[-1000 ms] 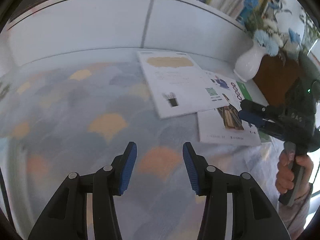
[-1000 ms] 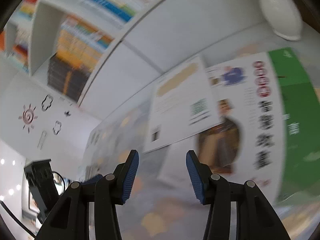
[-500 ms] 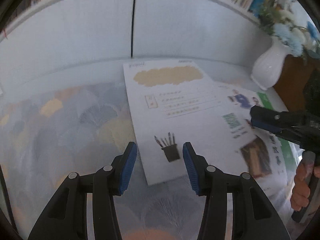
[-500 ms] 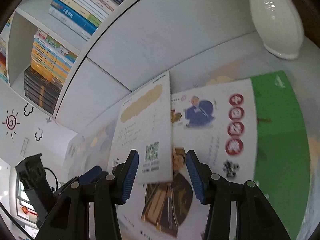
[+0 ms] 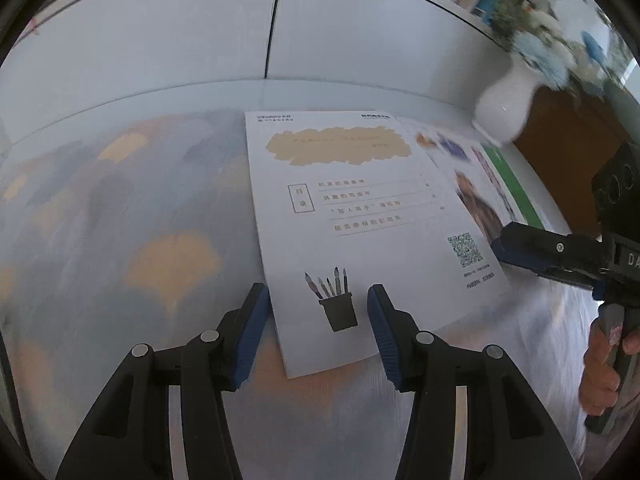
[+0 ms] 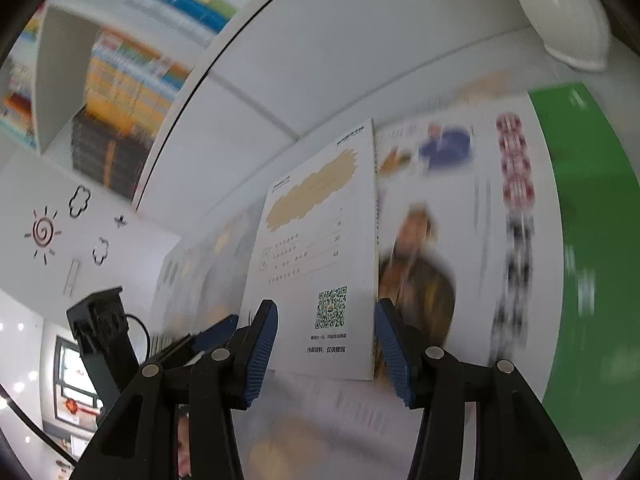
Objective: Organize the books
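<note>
Both grippers have closed in on the white booklet [image 5: 360,216], which lies flat on the patterned table [image 5: 120,240], overlapping a green-edged book [image 6: 520,240]. The left gripper [image 5: 318,328] straddles its near corner; the right gripper [image 6: 326,344], jaws just widened a little, frames its edge. Both pairs of jaws stand spread, pinching nothing — a two-handed pickup looks next

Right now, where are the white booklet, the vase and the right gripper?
white booklet [image 5: 360,208], left wrist view, middle of its cover.
vase [image 5: 505,108], left wrist view, its white belly.
right gripper [image 6: 326,346], right wrist view, midway between its blue fingertips.
</note>
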Tool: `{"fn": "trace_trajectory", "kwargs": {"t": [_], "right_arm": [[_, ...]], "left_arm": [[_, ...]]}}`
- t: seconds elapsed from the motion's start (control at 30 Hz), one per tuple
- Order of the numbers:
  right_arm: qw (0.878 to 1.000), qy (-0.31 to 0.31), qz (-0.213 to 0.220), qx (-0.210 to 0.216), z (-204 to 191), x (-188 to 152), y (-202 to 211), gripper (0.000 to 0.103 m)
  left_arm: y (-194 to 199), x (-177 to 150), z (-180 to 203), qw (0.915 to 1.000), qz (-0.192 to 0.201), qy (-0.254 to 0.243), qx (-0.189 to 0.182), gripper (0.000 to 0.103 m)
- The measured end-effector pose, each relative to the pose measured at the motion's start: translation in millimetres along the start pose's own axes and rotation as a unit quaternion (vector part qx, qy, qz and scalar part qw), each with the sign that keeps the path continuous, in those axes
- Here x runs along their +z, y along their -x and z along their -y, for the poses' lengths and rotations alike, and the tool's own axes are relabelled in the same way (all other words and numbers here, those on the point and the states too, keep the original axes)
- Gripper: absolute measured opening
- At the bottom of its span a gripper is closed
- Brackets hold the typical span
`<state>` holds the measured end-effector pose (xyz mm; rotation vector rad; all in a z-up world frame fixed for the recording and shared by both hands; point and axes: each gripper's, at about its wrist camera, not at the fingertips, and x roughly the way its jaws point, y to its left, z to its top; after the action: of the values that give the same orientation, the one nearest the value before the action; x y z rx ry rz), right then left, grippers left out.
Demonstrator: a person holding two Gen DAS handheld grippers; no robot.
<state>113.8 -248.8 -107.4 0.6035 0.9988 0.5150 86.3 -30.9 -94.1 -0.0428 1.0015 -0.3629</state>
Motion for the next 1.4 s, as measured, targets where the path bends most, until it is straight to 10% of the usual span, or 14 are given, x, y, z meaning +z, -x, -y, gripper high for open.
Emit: {"fn": "trace_trajectory", "kwargs": {"t": [0.37, 0.8, 1.4], "right_arm": [[0.997, 0.044, -0.053, 0.027, -27.6, -140.7, 32.2, 0.05], [0.993, -0.039, -0.062, 0.095, 16.5, -108.0, 13.2, 0.014], [0.985, -0.096, -0.045, 0.14, 9.2, -102.1, 27.3, 0.006]], "left_arm": [[74.9, -114.7, 3.6, 0.9979, -0.022, -0.037, -0.049, 0.047], [65.5, -112.4, -4.8, 0.9972, -0.005, -0.04, -0.063, 0.047], [66.9, -104.4, -19.7, 0.9962, -0.014, 0.008, -0.085, 0.049]]}}
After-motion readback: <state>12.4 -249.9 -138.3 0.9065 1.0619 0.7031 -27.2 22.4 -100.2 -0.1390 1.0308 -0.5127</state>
